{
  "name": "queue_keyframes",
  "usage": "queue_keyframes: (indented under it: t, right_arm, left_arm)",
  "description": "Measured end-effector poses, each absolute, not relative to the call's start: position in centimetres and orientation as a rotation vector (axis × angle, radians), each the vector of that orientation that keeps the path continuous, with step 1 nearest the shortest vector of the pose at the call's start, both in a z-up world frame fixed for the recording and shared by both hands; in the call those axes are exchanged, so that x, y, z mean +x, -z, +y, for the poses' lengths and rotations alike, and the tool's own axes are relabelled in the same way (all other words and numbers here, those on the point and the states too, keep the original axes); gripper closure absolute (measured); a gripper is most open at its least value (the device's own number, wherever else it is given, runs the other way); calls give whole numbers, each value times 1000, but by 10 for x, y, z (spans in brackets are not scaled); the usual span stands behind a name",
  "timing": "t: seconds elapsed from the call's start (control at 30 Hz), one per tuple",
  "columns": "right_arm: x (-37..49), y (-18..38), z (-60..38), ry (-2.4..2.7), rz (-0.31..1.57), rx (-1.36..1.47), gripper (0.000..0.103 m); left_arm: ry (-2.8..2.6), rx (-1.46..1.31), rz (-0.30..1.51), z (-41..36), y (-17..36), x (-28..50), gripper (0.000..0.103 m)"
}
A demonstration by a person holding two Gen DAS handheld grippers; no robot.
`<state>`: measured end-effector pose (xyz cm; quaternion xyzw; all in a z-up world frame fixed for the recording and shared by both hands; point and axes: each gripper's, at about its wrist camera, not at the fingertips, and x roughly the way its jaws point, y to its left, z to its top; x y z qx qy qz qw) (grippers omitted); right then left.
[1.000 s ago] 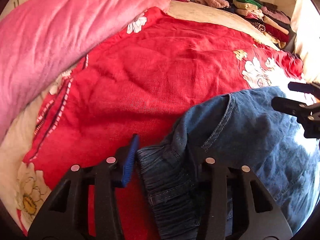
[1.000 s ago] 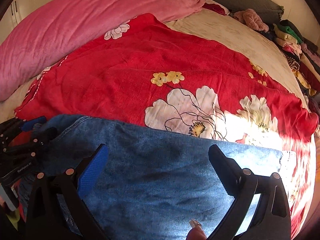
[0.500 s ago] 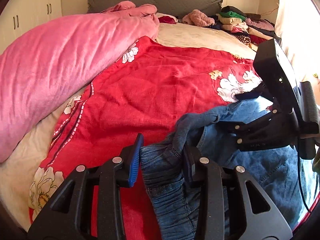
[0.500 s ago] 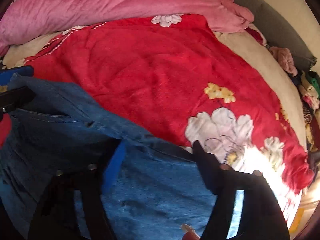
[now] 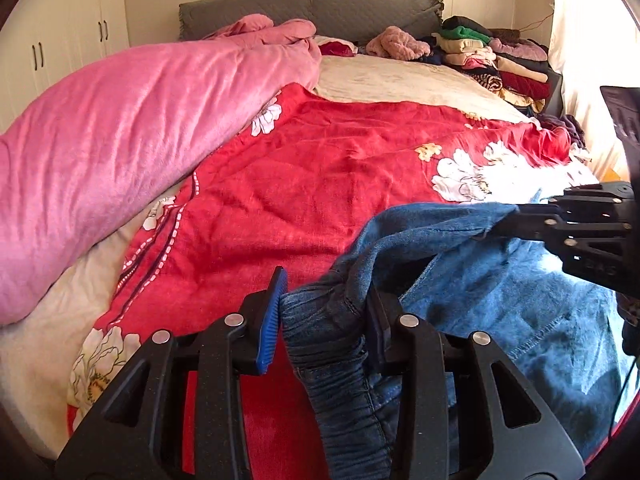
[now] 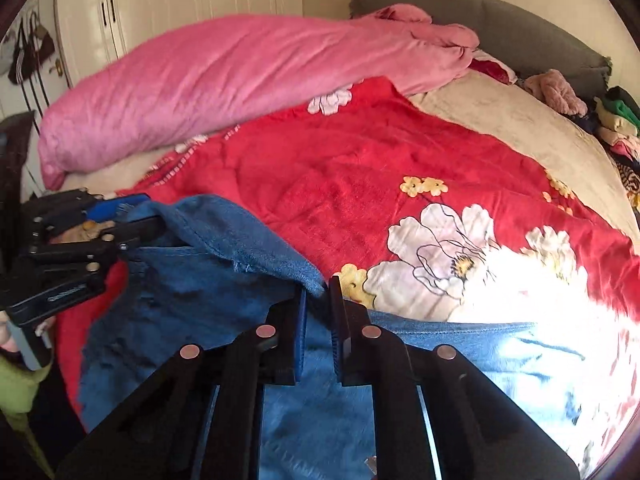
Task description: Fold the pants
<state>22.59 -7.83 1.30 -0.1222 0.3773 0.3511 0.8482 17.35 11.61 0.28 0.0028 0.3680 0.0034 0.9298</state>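
Denim pants (image 5: 500,312) on red floral blanket (image 5: 320,184), near edge of bed. Left gripper (image 5: 324,312) part open, pads clamped on elastic waistband. Right gripper (image 6: 318,320) has just been closing, jaws nearly together, pinching raised fold of fabric. Cloth stretched between both (long axis roughly side to side). Leg ends cut off, sunlit, hard to read.

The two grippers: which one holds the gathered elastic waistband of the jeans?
The left gripper; the ribbed waistband bunches between its fingers, whereas the right gripper pinches plain denim.
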Motion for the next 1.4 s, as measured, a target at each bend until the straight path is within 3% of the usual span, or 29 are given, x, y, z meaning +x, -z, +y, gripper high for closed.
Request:
queue_keyframes:
  t: [0.57,1.2,1.4]
  right_arm:
    - [100,-39,-135,-799,728,-98,94]
    - [-1,2,-134,-898,811,-133,94]
    - [-7,19,-129,-897,871,-149,94]
  left_arm:
    - [30,58,693,93,-23,89,75]
    - [65,106,858,91,18,26,73]
    - [72,81,909,95,23,24,66]
